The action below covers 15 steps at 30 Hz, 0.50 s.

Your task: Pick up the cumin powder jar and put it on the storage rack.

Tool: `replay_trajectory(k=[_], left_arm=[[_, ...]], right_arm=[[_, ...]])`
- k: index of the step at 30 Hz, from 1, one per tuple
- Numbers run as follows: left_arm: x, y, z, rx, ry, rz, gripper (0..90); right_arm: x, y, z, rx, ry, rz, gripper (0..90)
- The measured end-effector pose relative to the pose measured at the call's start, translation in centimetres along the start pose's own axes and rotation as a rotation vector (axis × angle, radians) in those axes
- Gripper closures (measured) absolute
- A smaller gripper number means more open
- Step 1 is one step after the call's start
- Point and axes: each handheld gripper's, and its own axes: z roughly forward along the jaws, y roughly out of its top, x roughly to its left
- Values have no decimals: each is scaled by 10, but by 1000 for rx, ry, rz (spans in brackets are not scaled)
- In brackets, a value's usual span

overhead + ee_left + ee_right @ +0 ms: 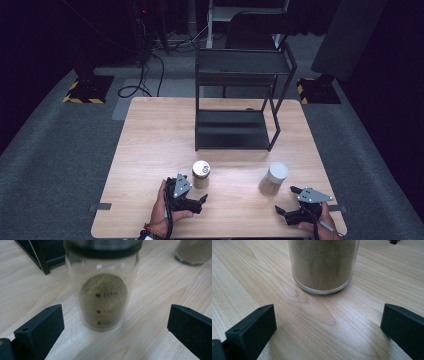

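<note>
While both tools sit at the near edge of the counter [150,150], each has its jaws spread wide and holds nothing. The left tool [192,200] lies just near of the left jar [201,174], which stands upright, part full of powder under a metal lid. In the left gripper view that jar [102,287] rises dead ahead between the jaws, so the likely next move is a short push forward. The right tool [290,209] points at the right jar [273,178], fuller and white-lidded, standing a little farther off and slightly left. Beyond both, well apart, a black rack [240,125] stands at the far side.
</note>
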Motion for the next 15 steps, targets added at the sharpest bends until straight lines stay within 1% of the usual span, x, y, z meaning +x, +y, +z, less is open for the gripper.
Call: replay_trajectory(k=[2, 7, 12, 14, 15], left_arm=[[0, 3, 1, -5, 0, 9, 6], [2, 10, 4, -26, 1, 8, 7], [6, 15, 6, -29, -1, 7, 6], [8, 19, 8, -32, 2, 18, 6], [9, 20, 9, -35, -2, 10, 6]], right_arm=[[0, 0, 0, 0, 0, 0, 1], [0, 0, 0, 0, -1, 0, 1], [0, 0, 0, 0, -2, 0, 1], [0, 0, 0, 0, -1, 1, 1], [0, 0, 0, 0, -1, 1, 1]])
